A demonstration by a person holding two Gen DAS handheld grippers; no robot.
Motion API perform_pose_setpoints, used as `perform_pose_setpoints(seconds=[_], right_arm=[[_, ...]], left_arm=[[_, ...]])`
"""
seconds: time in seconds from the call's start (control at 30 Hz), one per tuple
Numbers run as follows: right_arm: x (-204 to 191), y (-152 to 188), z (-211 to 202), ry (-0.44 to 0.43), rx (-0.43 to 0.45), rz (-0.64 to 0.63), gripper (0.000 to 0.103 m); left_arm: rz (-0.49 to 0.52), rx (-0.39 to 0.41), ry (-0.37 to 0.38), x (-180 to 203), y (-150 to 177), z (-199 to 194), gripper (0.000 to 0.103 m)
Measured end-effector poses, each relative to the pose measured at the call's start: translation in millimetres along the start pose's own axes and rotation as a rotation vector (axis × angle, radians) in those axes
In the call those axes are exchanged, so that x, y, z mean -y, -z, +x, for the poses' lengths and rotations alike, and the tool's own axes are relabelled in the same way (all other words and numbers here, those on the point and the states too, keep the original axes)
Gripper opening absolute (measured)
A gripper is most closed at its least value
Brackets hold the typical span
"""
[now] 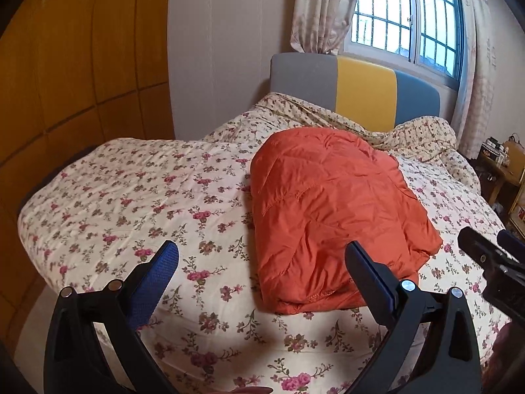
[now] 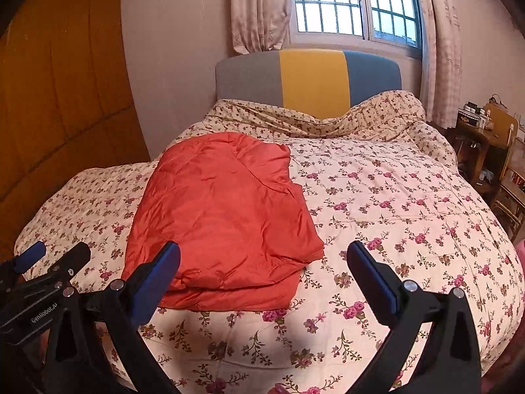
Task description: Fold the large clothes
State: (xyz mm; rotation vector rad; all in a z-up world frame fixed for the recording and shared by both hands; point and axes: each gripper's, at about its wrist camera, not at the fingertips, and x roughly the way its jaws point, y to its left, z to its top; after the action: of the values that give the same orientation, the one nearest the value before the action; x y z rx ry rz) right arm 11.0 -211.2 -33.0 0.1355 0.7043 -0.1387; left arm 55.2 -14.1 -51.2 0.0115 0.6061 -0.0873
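Now the orange jacket (image 1: 331, 216) lies folded on the bed (image 1: 131, 197); both claws, left claw (image 1: 262, 256) and right claw (image 2: 264, 256), hang apart and empty, so press its loose near edge flat.

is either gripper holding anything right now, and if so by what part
Nothing is held. The left gripper and right gripper both hover with jaws open above the bed, clear of the folded orange jacket.

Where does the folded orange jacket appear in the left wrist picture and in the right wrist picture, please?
Left wrist view: the orange jacket lies right of centre, reaching down behind the right finger of the left gripper.
Right wrist view: the orange jacket lies left of centre, partly behind the left finger of the right gripper.
Shared landmark: the yellow panel of the headboard.
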Motion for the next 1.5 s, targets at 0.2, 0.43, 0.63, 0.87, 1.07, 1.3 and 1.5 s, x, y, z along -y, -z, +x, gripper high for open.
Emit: perform_pose_setpoints(seconds=[0.2,0.43,0.63,0.87,1.07,1.3,1.5], right_arm=[[0.6,-0.2,-0.3,-0.005,-0.008,0.006,0.101],[0.6,-0.7,-1.0,-0.011,-0.008,0.003,0.101],[1.3,-0.5,0.0,-0.015,-0.017,0.015,0.101],[0.8,0.3,-1.0,-0.013,-0.016,0.010,0.101],[0.8,0.8,-0.6,-0.019,-0.021,0.009,0.101],[2.7,0.7,-1.6,-0.026,-0.019,0.014,0.101],[3.6,1.7,-0.5,-0.028,-0.024,0.018,0.101]], left_arm=[[0.005,0.009,0.004,1.1,-1.0,-2.7,0.100],[-0.005,0.009,0.004,-1.6,-1.1,-3.4,0.100],[0.007,0.014,0.005,0.4,-1.1,-4.4,0.100],[0.005,0.010,0.013,0.3,-1.4,-4.5,0.100],[0.005,0.008,0.017,0.4,-1.1,-3.8,0.100],[-0.009,-0.001,0.032,-0.2,-0.4,-2.5,0.100],[-0.013,-0.007,0.037,-0.2,0.9,-1.5,0.100]])
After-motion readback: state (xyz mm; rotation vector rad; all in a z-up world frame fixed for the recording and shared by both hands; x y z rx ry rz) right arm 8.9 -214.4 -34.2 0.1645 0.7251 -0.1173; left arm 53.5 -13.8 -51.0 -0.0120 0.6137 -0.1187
